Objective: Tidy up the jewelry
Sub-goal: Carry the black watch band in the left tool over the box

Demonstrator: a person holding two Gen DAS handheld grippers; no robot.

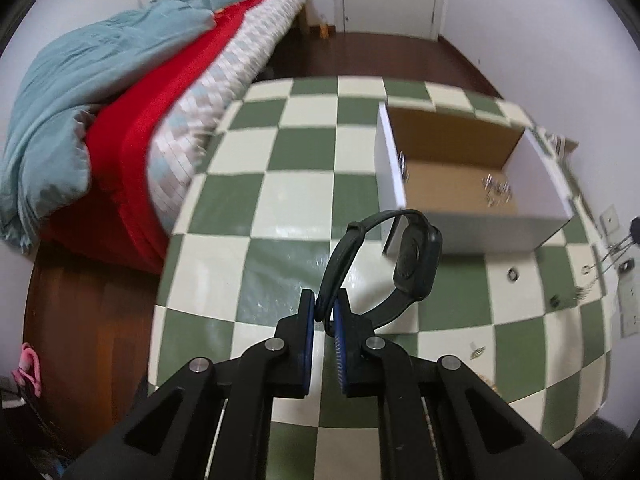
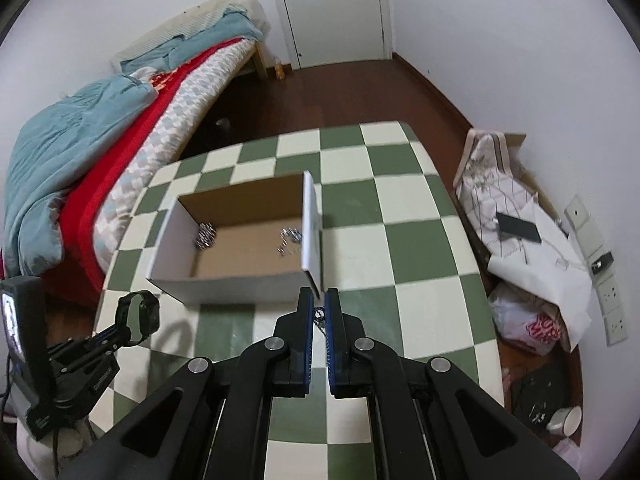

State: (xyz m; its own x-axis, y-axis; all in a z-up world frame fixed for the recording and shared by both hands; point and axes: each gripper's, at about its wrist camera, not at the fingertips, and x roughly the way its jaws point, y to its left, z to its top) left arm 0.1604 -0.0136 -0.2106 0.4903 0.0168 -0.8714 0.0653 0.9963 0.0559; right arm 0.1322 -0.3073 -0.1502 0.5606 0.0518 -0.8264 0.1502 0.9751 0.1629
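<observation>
My left gripper [image 1: 324, 302] is shut on the strap of a black wristwatch [image 1: 418, 264], which hangs above the green and cream checked table [image 1: 280, 200]. The right wrist view shows the same watch [image 2: 140, 316] at the lower left, held up by the left gripper [image 2: 118, 330]. My right gripper [image 2: 319, 296] is shut on a thin silver chain [image 2: 319, 318] that dangles between its fingers. It hangs just in front of an open cardboard box [image 2: 240, 290] with white outer walls. Silver jewelry [image 2: 206, 236] lies inside the box [image 1: 472, 232], and more pieces [image 1: 498, 192] rest on its brown floor.
Small silver pieces, such as a ring [image 1: 512, 275], lie loose on the table right of the watch. A bed with red and teal bedding [image 2: 80, 160] borders the table's left side. Bags and papers [image 2: 520, 240] are piled on the floor at the right, by wall sockets [image 2: 612, 300].
</observation>
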